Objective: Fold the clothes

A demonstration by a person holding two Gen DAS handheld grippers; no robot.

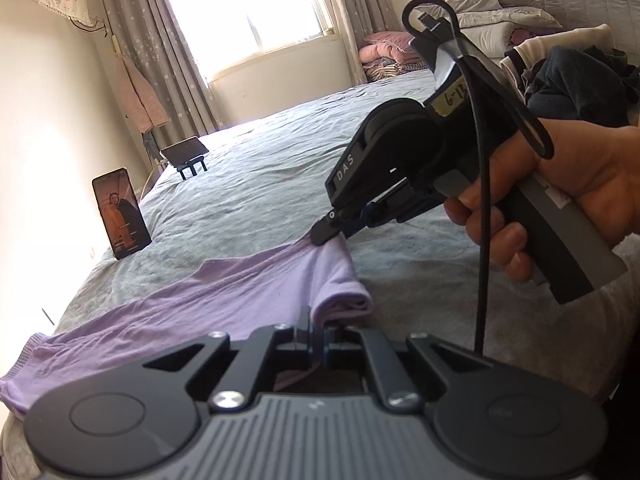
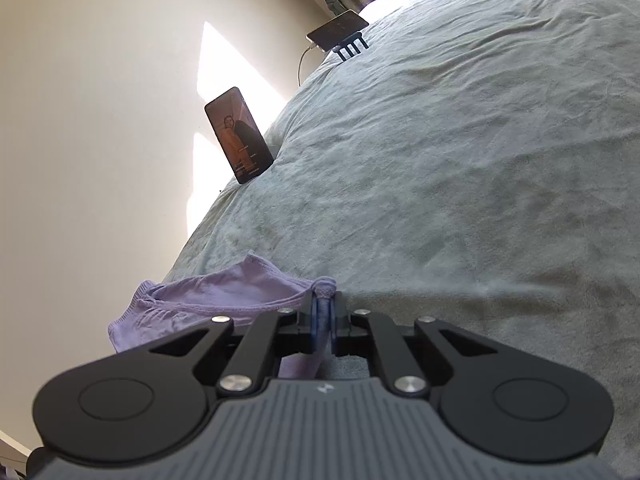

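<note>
Both tongs are clamped on the lilac garment: left tongs (image 1: 316,340) pinch its near hem, right tongs (image 1: 330,232) a bunched corner. The lilac garment (image 1: 224,304) lies stretched along the bed (image 1: 280,184) near its left edge; keep tension even, corners level

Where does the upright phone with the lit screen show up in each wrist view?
Left wrist view: upright phone stands at far left, on the bed's edge by the wall.
Right wrist view: upright phone sits left of centre, upper half, against the wall.
Shared landmark: the second phone on a stand, farther along the same bed edge.
</note>
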